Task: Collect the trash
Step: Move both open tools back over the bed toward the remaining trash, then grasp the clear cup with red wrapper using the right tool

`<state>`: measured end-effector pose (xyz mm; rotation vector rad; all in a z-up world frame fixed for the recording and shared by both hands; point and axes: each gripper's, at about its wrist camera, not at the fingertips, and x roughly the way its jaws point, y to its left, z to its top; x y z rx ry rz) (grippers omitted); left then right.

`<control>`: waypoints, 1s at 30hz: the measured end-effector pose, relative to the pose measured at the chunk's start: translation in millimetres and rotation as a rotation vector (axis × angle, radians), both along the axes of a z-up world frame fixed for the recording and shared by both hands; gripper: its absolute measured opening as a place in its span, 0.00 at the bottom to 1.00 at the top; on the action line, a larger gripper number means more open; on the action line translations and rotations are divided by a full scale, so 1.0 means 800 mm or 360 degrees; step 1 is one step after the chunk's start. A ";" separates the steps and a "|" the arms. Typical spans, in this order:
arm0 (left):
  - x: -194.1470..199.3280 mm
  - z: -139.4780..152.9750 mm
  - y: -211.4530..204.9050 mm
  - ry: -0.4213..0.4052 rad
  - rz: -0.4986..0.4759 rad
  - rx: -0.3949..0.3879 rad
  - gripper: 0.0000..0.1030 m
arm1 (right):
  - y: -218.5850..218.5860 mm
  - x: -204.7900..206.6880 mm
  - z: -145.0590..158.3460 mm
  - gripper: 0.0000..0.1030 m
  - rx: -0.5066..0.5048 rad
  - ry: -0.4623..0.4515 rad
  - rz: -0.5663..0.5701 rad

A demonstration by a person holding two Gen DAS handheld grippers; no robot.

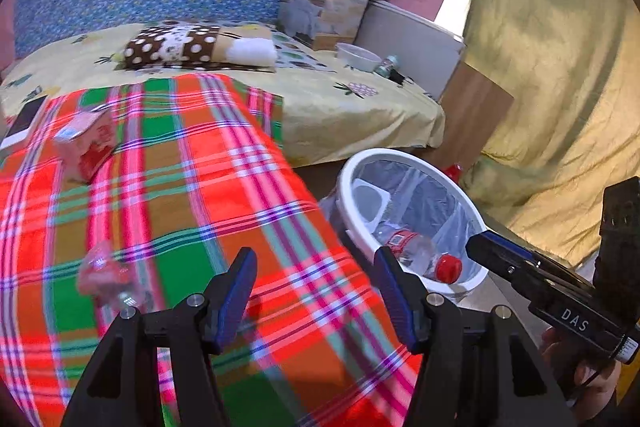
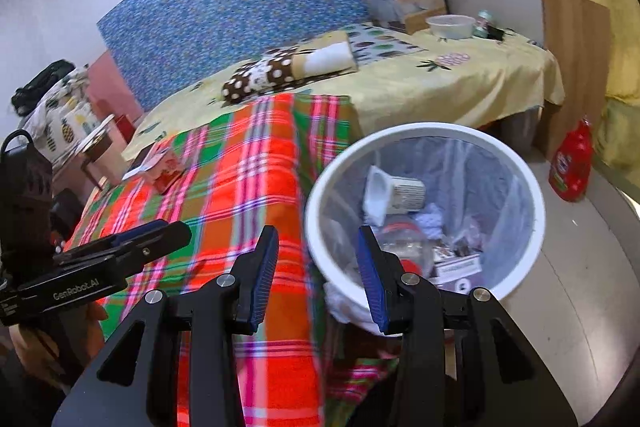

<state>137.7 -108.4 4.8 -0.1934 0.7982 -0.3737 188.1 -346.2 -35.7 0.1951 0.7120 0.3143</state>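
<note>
A white bin (image 1: pixel 382 153) with a clear liner stands on the floor beside the bed. Inside it lie a clear bottle with a red cap (image 1: pixel 424 257), a white cup (image 2: pixel 394 193) and paper scraps. On the plaid blanket (image 1: pixel 192 163) rest a pink carton (image 1: pixel 86 143) and a blurred, crumpled clear plastic piece (image 1: pixel 106 277). My left gripper (image 1: pixel 316 271) hangs open over the blanket's edge, with nothing between its fingers. My right gripper (image 2: pixel 316 259) is open too, empty, just over the near rim of the bin (image 2: pixel 424 129). Each gripper shows in the other's view: right gripper (image 1: pixel 476 247), left gripper (image 2: pixel 174 229).
The bed holds a polka-dot pillow (image 1: pixel 172 45), a large paper bag (image 1: pixel 324 3), a white bowl (image 1: pixel 358 57) and a small bottle (image 1: pixel 386 66). A red detergent bottle (image 2: pixel 572 163) stands on the floor by a wooden panel. A yellow curtain (image 1: pixel 552 75) hangs to the right.
</note>
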 end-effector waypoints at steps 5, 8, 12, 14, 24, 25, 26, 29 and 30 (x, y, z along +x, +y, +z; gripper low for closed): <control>-0.016 0.001 0.030 -0.0008 0.0086 -0.0001 0.59 | 0.020 -0.006 0.004 0.41 -0.0011 -0.0009 0.0065; -0.024 -0.001 0.049 -0.0003 0.0140 -0.0002 0.59 | 0.032 -0.010 0.006 0.41 -0.0014 -0.0015 0.0103; -0.034 -0.003 0.070 0.0000 0.0200 -0.0003 0.59 | 0.049 -0.013 0.005 0.41 -0.0016 -0.0011 0.0154; -0.040 -0.003 0.080 -0.0003 0.0228 0.0002 0.59 | 0.058 -0.014 0.005 0.41 -0.0015 -0.0011 0.0186; -0.062 -0.010 0.129 0.0019 0.0395 0.0055 0.59 | 0.103 -0.020 0.007 0.41 -0.0029 -0.0011 0.0357; -0.064 -0.010 0.133 0.0021 0.0406 0.0058 0.59 | 0.106 -0.021 0.007 0.41 -0.0031 -0.0011 0.0370; -0.067 -0.011 0.139 0.0023 0.0421 0.0060 0.59 | 0.111 -0.021 0.006 0.41 -0.0033 -0.0009 0.0386; -0.071 -0.011 0.153 0.0024 0.0462 0.0065 0.59 | 0.124 -0.020 0.005 0.41 -0.0041 -0.0001 0.0432; -0.073 -0.011 0.157 0.0022 0.0473 0.0066 0.59 | 0.127 -0.020 0.005 0.41 -0.0044 0.0001 0.0444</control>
